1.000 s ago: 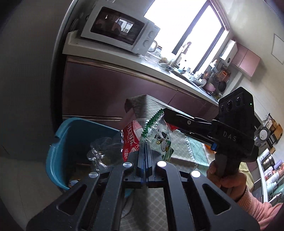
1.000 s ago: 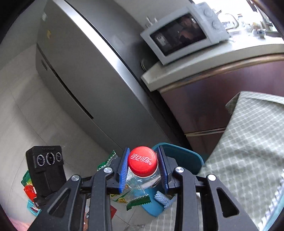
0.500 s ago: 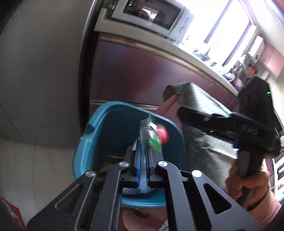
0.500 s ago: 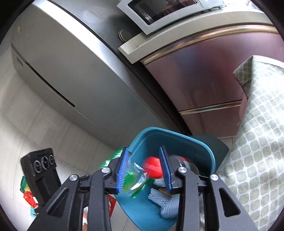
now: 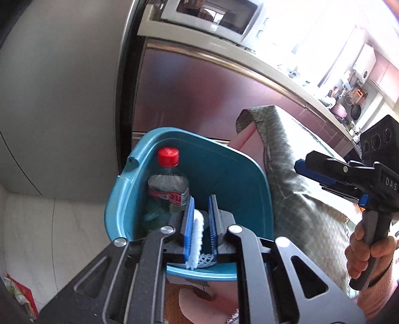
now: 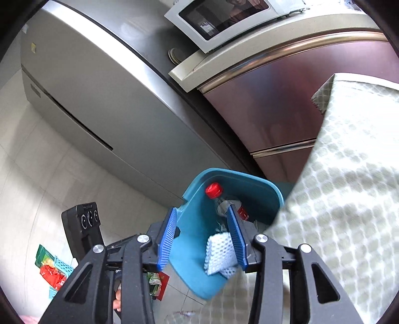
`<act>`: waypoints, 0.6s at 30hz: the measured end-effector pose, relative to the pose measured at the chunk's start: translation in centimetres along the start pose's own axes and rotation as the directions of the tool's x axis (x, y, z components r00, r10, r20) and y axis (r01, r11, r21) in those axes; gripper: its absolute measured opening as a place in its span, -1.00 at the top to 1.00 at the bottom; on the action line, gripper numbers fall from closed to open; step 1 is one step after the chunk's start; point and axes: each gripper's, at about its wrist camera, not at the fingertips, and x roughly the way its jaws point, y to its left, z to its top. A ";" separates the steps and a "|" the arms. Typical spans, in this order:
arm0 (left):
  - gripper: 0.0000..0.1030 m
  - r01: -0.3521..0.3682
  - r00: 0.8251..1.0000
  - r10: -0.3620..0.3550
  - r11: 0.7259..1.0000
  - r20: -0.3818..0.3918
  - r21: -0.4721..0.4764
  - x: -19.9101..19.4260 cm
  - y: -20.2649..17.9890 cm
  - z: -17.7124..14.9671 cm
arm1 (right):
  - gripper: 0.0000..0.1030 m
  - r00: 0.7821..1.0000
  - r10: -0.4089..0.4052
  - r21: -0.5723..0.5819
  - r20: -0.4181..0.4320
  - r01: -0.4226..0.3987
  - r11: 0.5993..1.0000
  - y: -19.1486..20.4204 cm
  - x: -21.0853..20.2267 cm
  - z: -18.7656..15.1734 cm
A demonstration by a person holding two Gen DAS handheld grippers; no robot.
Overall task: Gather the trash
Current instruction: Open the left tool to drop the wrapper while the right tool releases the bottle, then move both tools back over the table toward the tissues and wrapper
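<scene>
Trash bottle (image 5: 167, 184) lies in the bin (image 5: 249, 174); both claws, left (image 5: 201, 224) and right (image 6: 203, 239), are opening, empty; lift straight out, clearing the rim.

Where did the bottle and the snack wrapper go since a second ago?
Both went into the teal bin. The right gripper, jaws opening, let go of the red-capped bottle, now standing inside. The left gripper, jaws opening, dropped the wrapper, now hidden. Both grippers came down over the bin. The fridge and microwave stayed put.
</scene>
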 end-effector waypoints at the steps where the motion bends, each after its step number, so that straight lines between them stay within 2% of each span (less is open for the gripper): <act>1: 0.72 0.001 1.000 -0.002 1.000 0.005 0.006 -0.2 -0.4 -0.1 | 0.17 1.000 0.001 -0.005 0.004 -0.001 1.000 0.0 -0.5 -0.2; 6: 0.68 0.036 0.999 -0.037 0.998 0.031 0.055 -1.8 -2.9 -0.5 | 0.06 1.000 0.006 -0.054 0.024 -0.005 0.999 0.7 -3.6 -1.4; 11: 0.55 0.091 0.993 -0.102 0.985 0.065 0.149 -4.1 -7.0 -1.4 | -0.06 0.996 -0.020 -0.120 0.092 0.031 0.992 1.2 -8.6 -3.5; 15: 0.47 0.156 0.982 -0.177 0.955 0.063 0.253 -5.0 -11.8 -2.5 | -0.11 0.985 -0.082 -0.141 0.154 0.104 0.985 0.7 -13.3 -5.7; 18: 0.42 0.218 0.970 -0.242 0.923 0.036 0.317 -5.1 -15.6 -3.5 | -0.14 0.965 -0.151 -0.127 0.213 0.181 0.975 0.0 -17.0 -7.6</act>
